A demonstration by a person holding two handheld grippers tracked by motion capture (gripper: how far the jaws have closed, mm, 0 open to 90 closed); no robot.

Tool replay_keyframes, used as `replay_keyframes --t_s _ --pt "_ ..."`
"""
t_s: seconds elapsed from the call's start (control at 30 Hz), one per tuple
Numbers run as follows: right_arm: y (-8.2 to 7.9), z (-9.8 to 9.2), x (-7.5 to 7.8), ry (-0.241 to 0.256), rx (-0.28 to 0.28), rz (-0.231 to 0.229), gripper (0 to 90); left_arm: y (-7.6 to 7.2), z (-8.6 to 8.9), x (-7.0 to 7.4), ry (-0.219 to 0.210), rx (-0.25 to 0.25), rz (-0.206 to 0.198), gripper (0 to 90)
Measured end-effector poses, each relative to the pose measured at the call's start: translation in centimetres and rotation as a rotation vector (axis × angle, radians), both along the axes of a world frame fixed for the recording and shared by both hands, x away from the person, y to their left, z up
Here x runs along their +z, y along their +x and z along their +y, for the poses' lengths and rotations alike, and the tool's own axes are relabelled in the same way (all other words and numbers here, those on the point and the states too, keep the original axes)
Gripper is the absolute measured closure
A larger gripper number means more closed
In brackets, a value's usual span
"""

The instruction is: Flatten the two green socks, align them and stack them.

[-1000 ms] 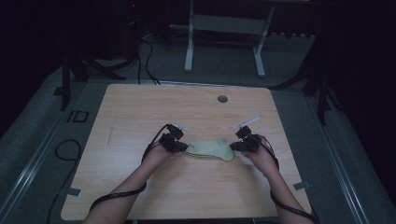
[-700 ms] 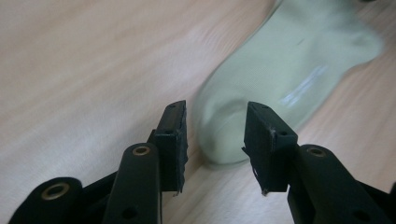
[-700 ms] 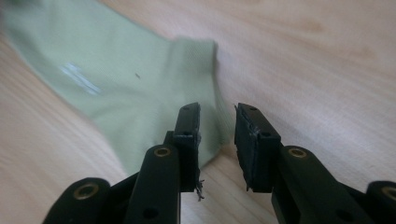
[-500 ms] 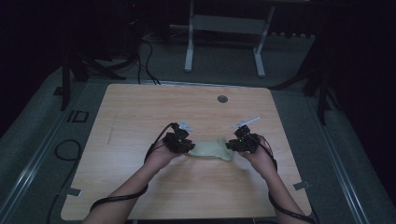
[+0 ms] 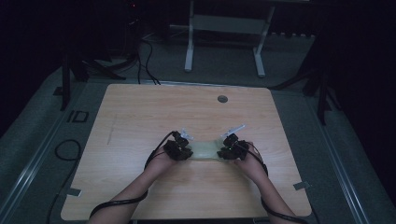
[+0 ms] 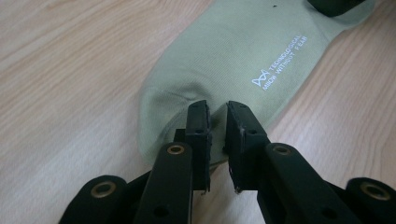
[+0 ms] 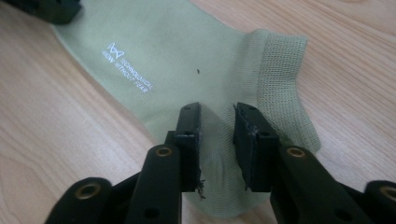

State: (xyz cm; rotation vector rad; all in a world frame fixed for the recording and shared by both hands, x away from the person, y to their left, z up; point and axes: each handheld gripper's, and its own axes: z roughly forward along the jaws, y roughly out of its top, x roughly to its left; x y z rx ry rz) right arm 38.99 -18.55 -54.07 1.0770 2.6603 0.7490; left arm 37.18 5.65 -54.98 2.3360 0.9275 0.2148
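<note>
A pale green sock (image 5: 205, 150) with small white lettering lies flat on the wooden table (image 5: 140, 116), near the front middle. My left gripper (image 5: 188, 152) is at its left end; in the left gripper view its jaws (image 6: 217, 109) stand almost together, pinching a raised fold at the sock's (image 6: 233, 56) rounded toe. My right gripper (image 5: 227, 151) is at the other end. There its jaws (image 7: 217, 112) hold a ridge of the sock's (image 7: 187, 46) fabric near the ribbed cuff (image 7: 280, 70). Each gripper view shows the other gripper at the sock's far end.
A small round grommet (image 5: 222, 99) sits in the table near its far edge. Bare wood lies on all sides of the sock. Beyond the table stand a white frame's legs (image 5: 189, 51), and cables (image 5: 144, 51) trail over the dark floor.
Both grippers have moved inward toward each other and slightly nearer the person. The sock between them now looks shorter.
</note>
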Motion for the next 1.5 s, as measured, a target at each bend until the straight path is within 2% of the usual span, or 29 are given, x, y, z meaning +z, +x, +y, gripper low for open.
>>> replay_keyframes --t_s 0.13,0.37,0.47,0.57,0.63,0.67,0.7,0.73,0.77,0.8,0.83,0.9,0.93,0.97,1.07,1.1,1.13,1.17,1.23,1.3,1.33,1.37,1.43,1.5 --pt "-0.5 0.0 0.0 -0.019 0.037 -0.019 69.0 -0.6 0.5 0.0 0.001 0.008 -0.004 78.9" --pt "-0.9 -0.4 -0.1 -0.005 0.024 -0.028 67.3 -1.0 0.6 -0.2 -0.013 0.011 -0.008 78.9" --pt "-1.0 -0.1 0.0 -0.005 0.025 -0.013 60.0 -0.9 0.6 -0.1 -0.018 0.014 -0.009 77.6" --pt "-1.0 0.1 0.2 -0.015 0.036 -0.008 53.9 -1.0 0.5 0.3 -0.038 -0.013 -0.012 68.3" --pt "-1.0 0.1 0.4 -0.003 0.036 -0.006 52.3 -1.1 0.5 0.5 -0.048 -0.021 -0.017 62.6" --pt "-1.0 0.1 0.6 0.007 0.035 -0.007 51.3 -1.3 0.5 0.9 -0.063 -0.022 -0.034 62.6" --pt "-1.0 0.1 0.6 0.007 0.035 -0.007 51.3 -1.3 0.5 0.9 -0.063 -0.022 -0.034 60.4" --pt "-1.0 0.0 0.9 0.021 0.037 -0.011 49.7 -1.7 0.4 1.5 -0.082 -0.028 -0.051 60.4" --pt "-1.0 -0.2 1.5 0.05 0.037 -0.026 40.7 -1.8 0.3 1.8 -0.086 -0.033 -0.062 48.4" --pt "-0.9 -0.2 1.7 0.054 0.034 -0.035 39.1 -2.1 0.3 2.2 -0.09 -0.03 -0.08 44.8" --pt "-0.9 -0.2 1.7 0.054 0.034 -0.035 39.1 -2.1 0.3 2.2 -0.09 -0.03 -0.08 44.7" --pt "-0.9 -0.5 2.0 0.068 0.024 -0.053 36.4 -2.1 0.6 2.4 -0.121 -0.018 -0.069 42.9" --pt "-0.9 -0.8 2.2 0.089 0.011 -0.064 34.2 -2.0 0.7 2.4 -0.118 -0.009 -0.061 34.6" --pt "-0.9 -0.9 2.3 0.101 0.004 -0.058 30.1 -2.0 0.7 2.4 -0.118 -0.009 -0.061 30.2" --pt "-0.8 -1.3 2.3 0.116 -0.01 -0.053 20.4 -2.0 1.0 2.1 -0.112 0.005 -0.06 13.6" --pt "-0.8 -1.3 2.3 0.116 -0.01 -0.053 20.4 -2.0 1.0 2.1 -0.112 0.005 -0.06 9.5" --pt "-0.9 -1.6 2.2 0.117 -0.004 -0.051 14.3 -2.0 1.2 1.9 -0.115 0.003 -0.07 6.4" --pt "-0.9 -1.7 2.2 0.122 -0.001 -0.051 14.3 -2.0 1.3 1.8 -0.118 0.007 -0.069 3.1" --pt "-1.1 -1.9 2.2 0.111 -0.017 -0.081 14.3 -2.1 1.5 1.6 -0.115 0.018 -0.075 1.7" --pt "-1.1 -2.0 2.1 0.1 -0.015 -0.092 14.3 -2.1 1.5 1.6 -0.115 0.018 -0.075 1.7" --pt "-1.1 -2.0 2.1 0.1 -0.015 -0.092 14.0 -2.2 1.8 1.3 -0.113 0.044 -0.094 1.7" --pt "-1.4 -2.5 1.9 0.104 -0.024 -0.115 14.0 -2.2 2.0 1.3 -0.106 0.051 -0.103 1.7" --pt "-1.4 -2.8 1.8 0.094 -0.028 -0.126 13.9 -2.3 2.2 1.1 -0.102 0.064 -0.115 1.7" --pt "-1.5 -3.1 1.6 0.086 -0.034 -0.128 14.0 -2.5 2.5 1.1 -0.116 0.061 -0.124 1.7"
